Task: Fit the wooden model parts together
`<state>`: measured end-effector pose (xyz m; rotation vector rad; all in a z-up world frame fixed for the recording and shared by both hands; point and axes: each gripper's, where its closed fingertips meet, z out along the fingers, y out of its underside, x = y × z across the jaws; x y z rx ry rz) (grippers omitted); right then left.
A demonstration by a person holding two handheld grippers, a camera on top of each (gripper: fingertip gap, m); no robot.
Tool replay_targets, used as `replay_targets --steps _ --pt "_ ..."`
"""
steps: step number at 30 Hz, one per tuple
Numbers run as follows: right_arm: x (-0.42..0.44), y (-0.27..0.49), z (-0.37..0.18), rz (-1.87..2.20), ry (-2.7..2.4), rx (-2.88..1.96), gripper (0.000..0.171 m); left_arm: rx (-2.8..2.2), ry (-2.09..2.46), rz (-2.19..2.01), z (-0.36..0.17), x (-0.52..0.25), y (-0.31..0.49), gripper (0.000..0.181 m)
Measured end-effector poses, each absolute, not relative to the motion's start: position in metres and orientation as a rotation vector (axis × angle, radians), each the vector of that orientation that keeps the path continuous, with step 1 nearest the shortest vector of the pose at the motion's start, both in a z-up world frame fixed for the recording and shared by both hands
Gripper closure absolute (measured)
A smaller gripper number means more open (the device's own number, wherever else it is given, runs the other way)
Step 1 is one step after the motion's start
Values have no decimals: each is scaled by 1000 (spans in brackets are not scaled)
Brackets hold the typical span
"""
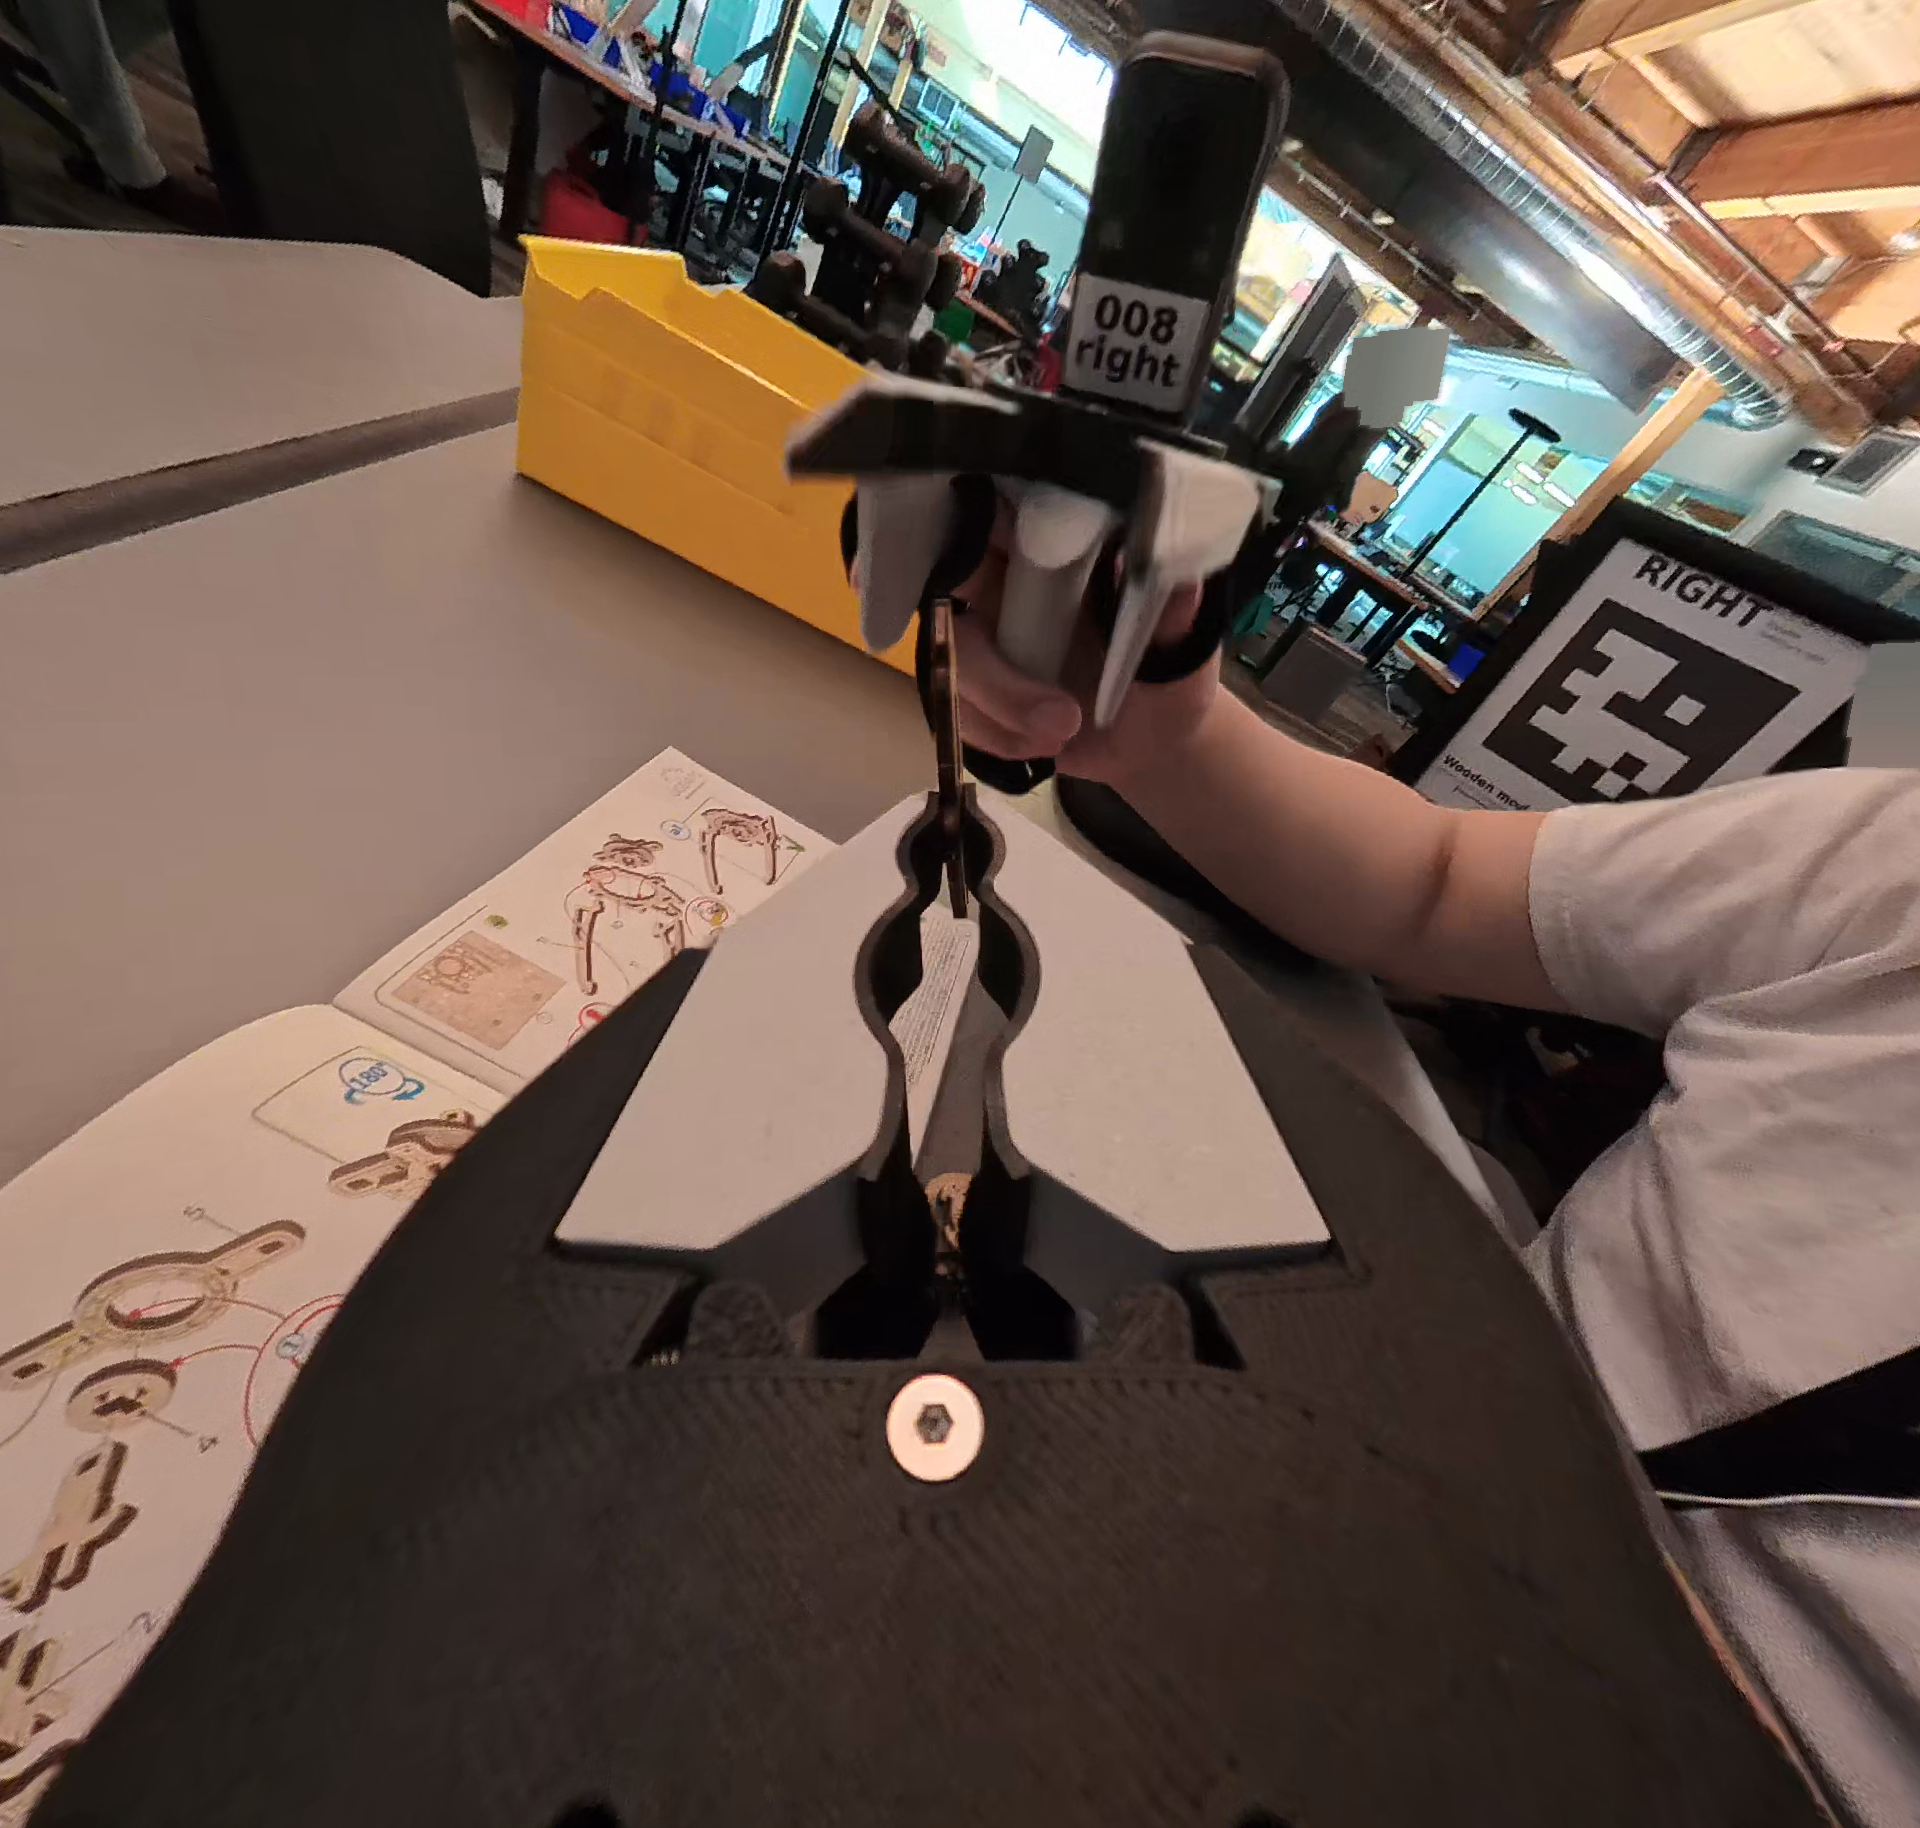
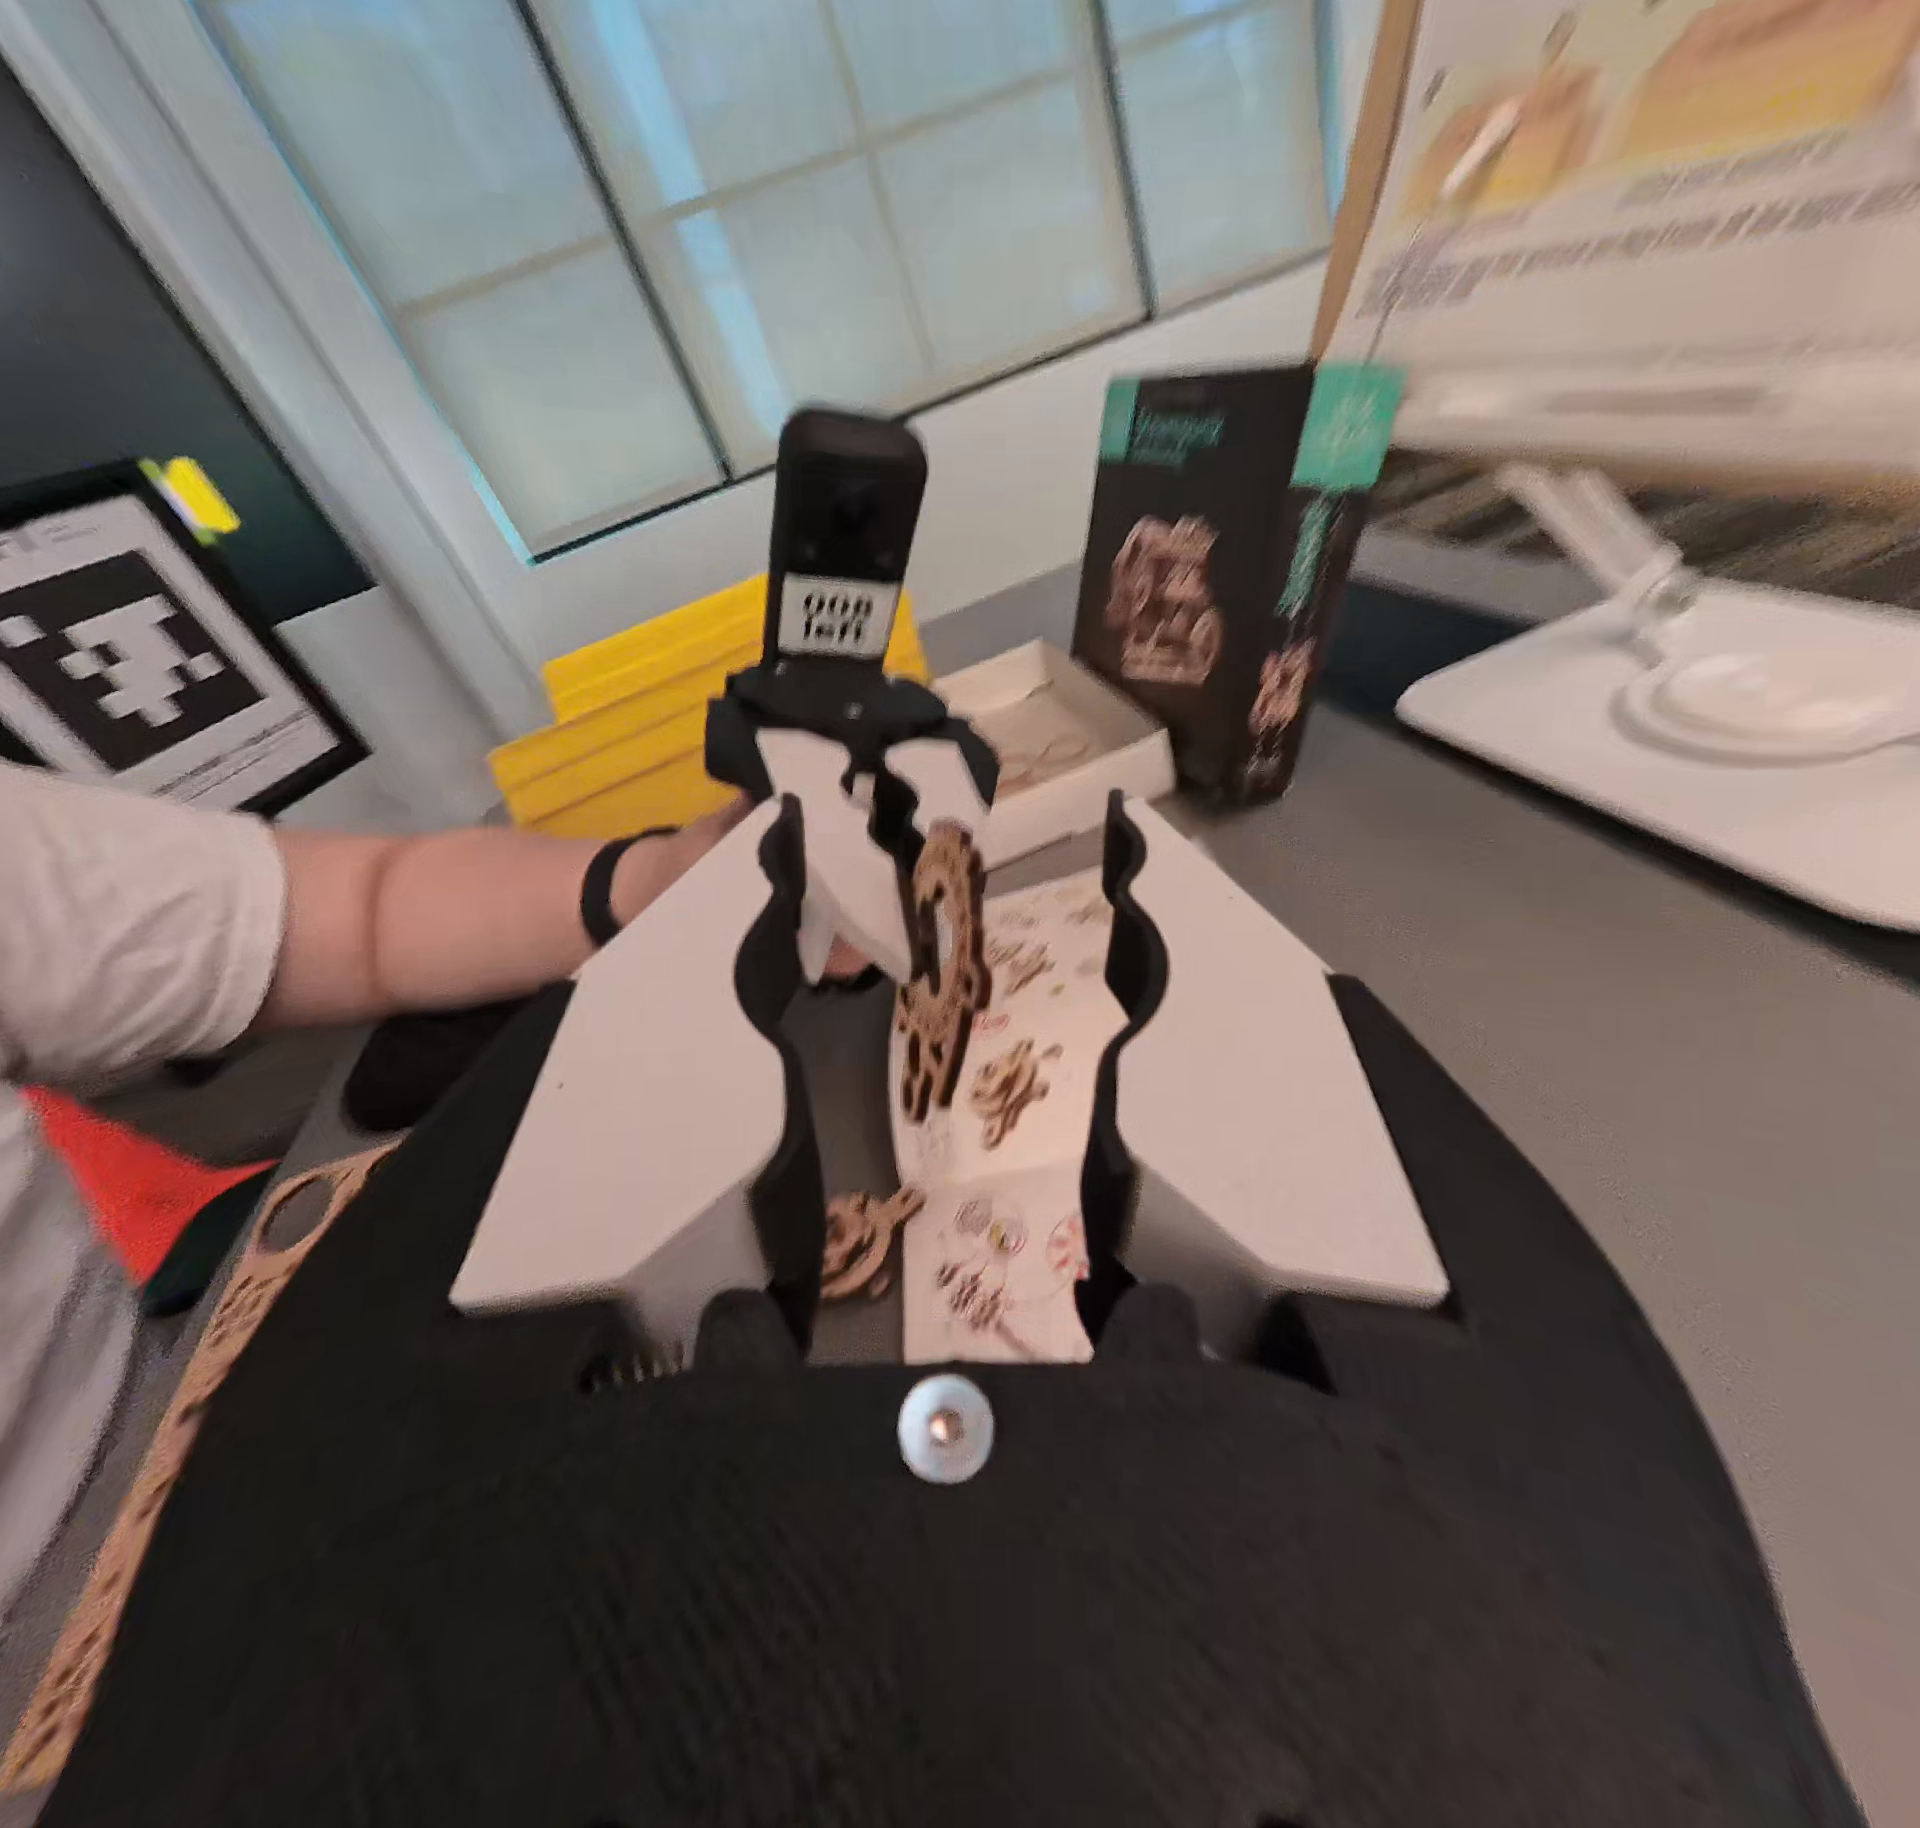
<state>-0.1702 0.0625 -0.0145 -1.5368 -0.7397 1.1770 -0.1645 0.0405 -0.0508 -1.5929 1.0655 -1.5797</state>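
My left gripper (image 1: 951, 833) is shut on a flat wooden part (image 1: 948, 729), seen edge-on and standing up out of the fingertips. In the right wrist view the same part (image 2: 940, 968) shows its cut-out face, held upright by the left gripper (image 2: 862, 957). My right gripper (image 2: 948, 822) is open, its fingers wide on either side of the held part without touching it. It also shows in the left wrist view (image 1: 997, 677), just beyond the part. A second small wooden part (image 2: 862, 1248) lies on the table below.
An open instruction booklet (image 1: 364, 1103) lies on the grey table (image 1: 312, 687). A yellow bin (image 1: 665, 417) stands behind it. A dark kit box (image 2: 1216, 594), a white tray (image 2: 1081, 739) and a white monitor stand (image 2: 1662, 718) sit at the right. A punched wooden sheet (image 2: 208, 1311) lies at the left. My hands' fingertips stand some 4 cm from each other.
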Motion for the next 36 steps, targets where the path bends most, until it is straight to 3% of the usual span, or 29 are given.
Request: replay_targets --steps 7,9,11,24,28,32,36 --pt "-167 60 -45 1377 -765 -1635 134 -1585 1058 -1649 -48 -162 40 181" --pt "-170 55 -52 1457 -793 -1649 147 -1590 1049 -1659 -49 -162 40 181" --pt "-171 50 -50 1557 -790 -1620 171 -1611 1049 -1647 -55 -161 42 181" --pt "-166 56 -50 1644 -714 -1611 170 -1630 1018 -1651 -55 -168 51 181" --pt "-173 54 -46 1637 -712 -1610 147 -1650 1048 -1602 -58 -168 51 181" --pt "-179 54 -52 1568 -728 -1657 168 -1650 1091 -1579 -61 -165 46 181" --pt "-178 53 -50 1632 -700 -1643 170 -1637 1091 -1587 -59 -164 44 181"
